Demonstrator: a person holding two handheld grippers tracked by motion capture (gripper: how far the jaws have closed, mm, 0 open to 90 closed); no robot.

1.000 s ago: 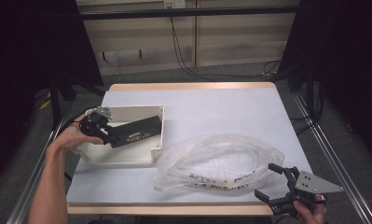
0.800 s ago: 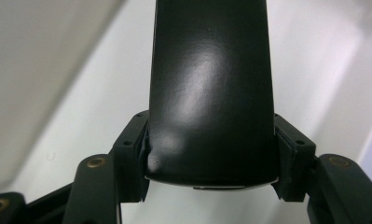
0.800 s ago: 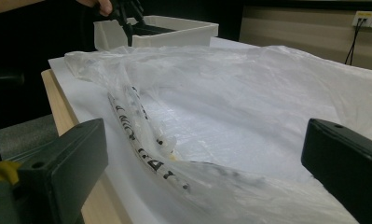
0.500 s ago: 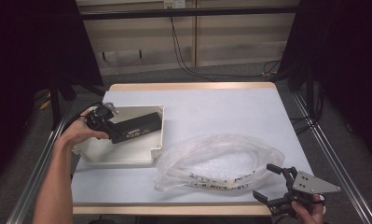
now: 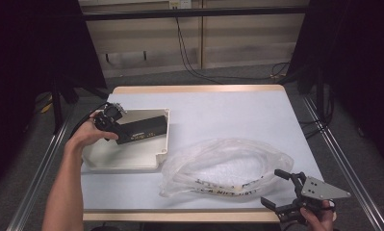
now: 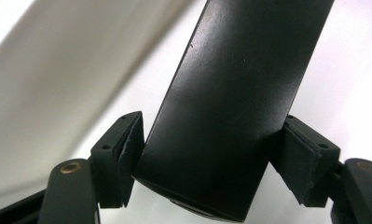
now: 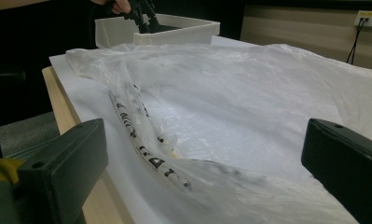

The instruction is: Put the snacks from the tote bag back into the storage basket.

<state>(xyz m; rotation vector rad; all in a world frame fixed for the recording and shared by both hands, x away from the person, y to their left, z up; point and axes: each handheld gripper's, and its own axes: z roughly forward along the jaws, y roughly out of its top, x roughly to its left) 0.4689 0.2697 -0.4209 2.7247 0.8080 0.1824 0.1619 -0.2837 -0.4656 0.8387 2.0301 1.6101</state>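
A long black box [image 5: 142, 129] lies slantwise in a cream tray [image 5: 127, 159] at the table's left. My left gripper [image 5: 118, 129] straddles the box's near-left end. In the left gripper view the black box [image 6: 230, 116] sits between the pads [image 6: 130, 137]. The jaws have just been opening, and a thin gap shows at the left pad. My right gripper [image 5: 272, 187] stands open at the front right edge, empty. It faces a crumpled clear plastic bag [image 5: 223, 163] with printed tubing inside. The right gripper view shows the bag [image 7: 249, 93] beyond the right gripper [image 7: 207, 154].
The tray's wall [image 7: 174, 28] and the left gripper [image 7: 139, 11] appear far off in the right gripper view. The table's wooden front edge [image 5: 180, 215] runs just below the bag. Metal rails flank the table on both sides, and cables hang at the back.
The left hand and its gripper have shifted a little toward the far side over the tray. The black box stays in the tray. The right gripper has not moved.
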